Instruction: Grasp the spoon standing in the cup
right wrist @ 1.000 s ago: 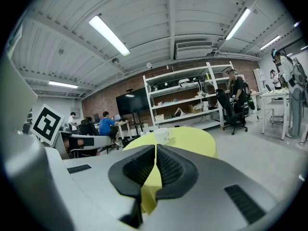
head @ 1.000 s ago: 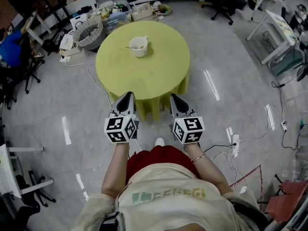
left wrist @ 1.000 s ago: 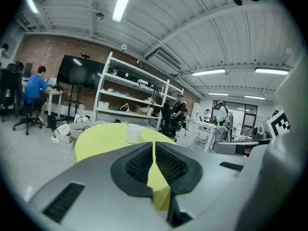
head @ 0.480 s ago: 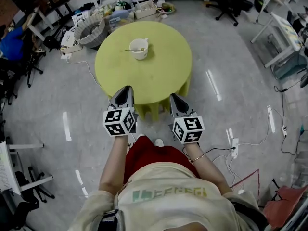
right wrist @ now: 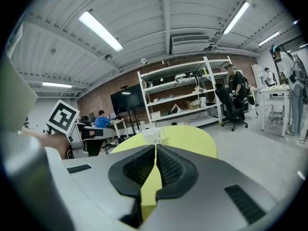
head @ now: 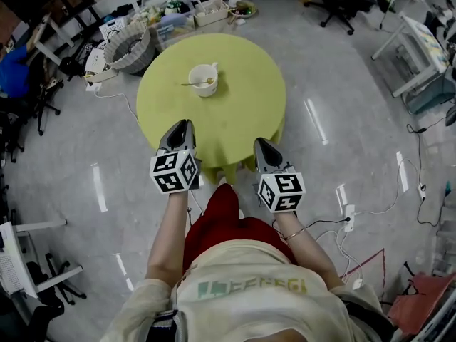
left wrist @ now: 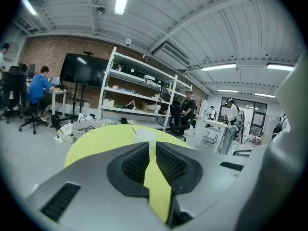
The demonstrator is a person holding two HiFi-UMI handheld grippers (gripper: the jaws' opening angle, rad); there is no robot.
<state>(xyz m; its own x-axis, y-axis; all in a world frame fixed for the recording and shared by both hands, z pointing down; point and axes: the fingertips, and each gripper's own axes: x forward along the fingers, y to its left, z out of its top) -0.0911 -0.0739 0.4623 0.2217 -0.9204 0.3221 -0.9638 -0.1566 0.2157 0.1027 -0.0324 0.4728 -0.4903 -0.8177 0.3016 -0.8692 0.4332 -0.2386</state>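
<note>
A white cup (head: 203,79) stands on the far half of a round yellow-green table (head: 242,98). A spoon (head: 191,84) rests in the cup with its handle sticking out to the left. My left gripper (head: 183,124) hovers over the table's near edge, jaws shut and empty. My right gripper (head: 258,143) sits just off the near edge, also shut and empty. In the left gripper view, the cup (left wrist: 144,135) shows small beyond the shut gripper (left wrist: 150,147). The right gripper view shows the cup (right wrist: 153,135) past the shut gripper (right wrist: 155,149).
A woven basket (head: 130,48) and boxes (head: 211,11) sit on the floor behind the table. Shelving (left wrist: 139,97) lines the back wall. Office chairs (head: 335,2) and a white table (head: 420,41) stand to the right. Cables and a power strip (head: 349,216) lie on the floor.
The person has stepped towards the table, so both grippers are nearer the cup. The left gripper now reaches over the near edge. Both stay shut.
</note>
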